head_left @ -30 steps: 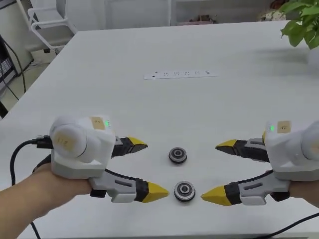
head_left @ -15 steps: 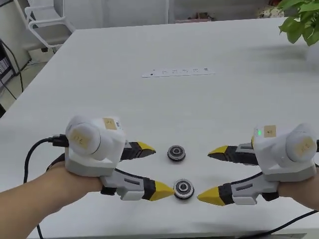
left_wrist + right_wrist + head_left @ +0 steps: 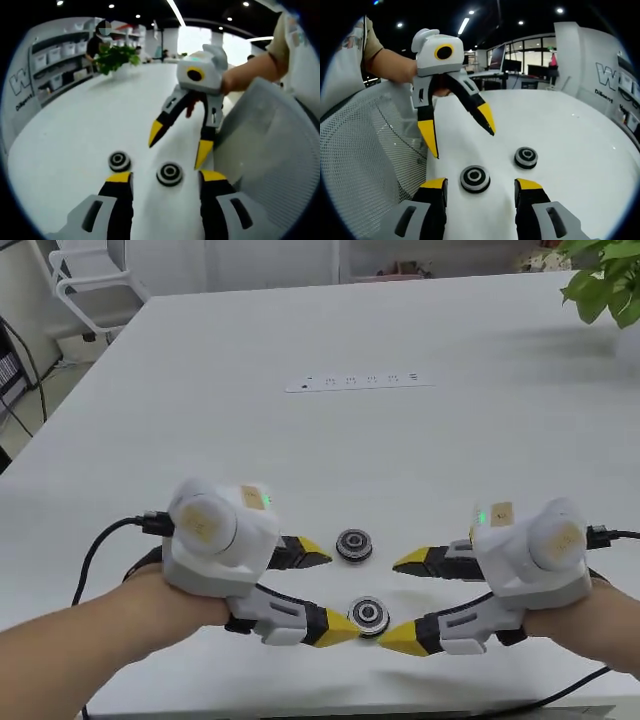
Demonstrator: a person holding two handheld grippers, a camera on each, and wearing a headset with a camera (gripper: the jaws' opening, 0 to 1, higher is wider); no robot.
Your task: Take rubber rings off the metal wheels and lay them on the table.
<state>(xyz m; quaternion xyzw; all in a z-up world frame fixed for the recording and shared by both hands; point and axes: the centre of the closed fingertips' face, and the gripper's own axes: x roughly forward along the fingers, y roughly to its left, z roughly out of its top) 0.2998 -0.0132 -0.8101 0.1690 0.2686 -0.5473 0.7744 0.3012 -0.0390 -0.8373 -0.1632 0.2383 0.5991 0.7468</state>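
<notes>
Between the parted yellow-tipped jaws of the left gripper (image 3: pixel 338 593), just ahead of its tips, the nearer metal wheel (image 3: pixel 368 615) lies flat on the white table (image 3: pixel 400 460), with its dark rubber ring (image 3: pixel 463 179) on its rim. The right gripper (image 3: pixel 393 597) faces it from the opposite side, its jaws likewise spread wide and holding nothing, so the wheel sits in the gap framed by all four tips. Whether any tip touches it cannot be told. Just off the farther jaw tip of each gripper lies the second wheel (image 3: pixel 354 544), outside both openings. Well beyond the grippers, a power strip (image 3: pixel 360 381) rests on the table and a plant (image 3: pixel 605 285) stands at its far corner.
</notes>
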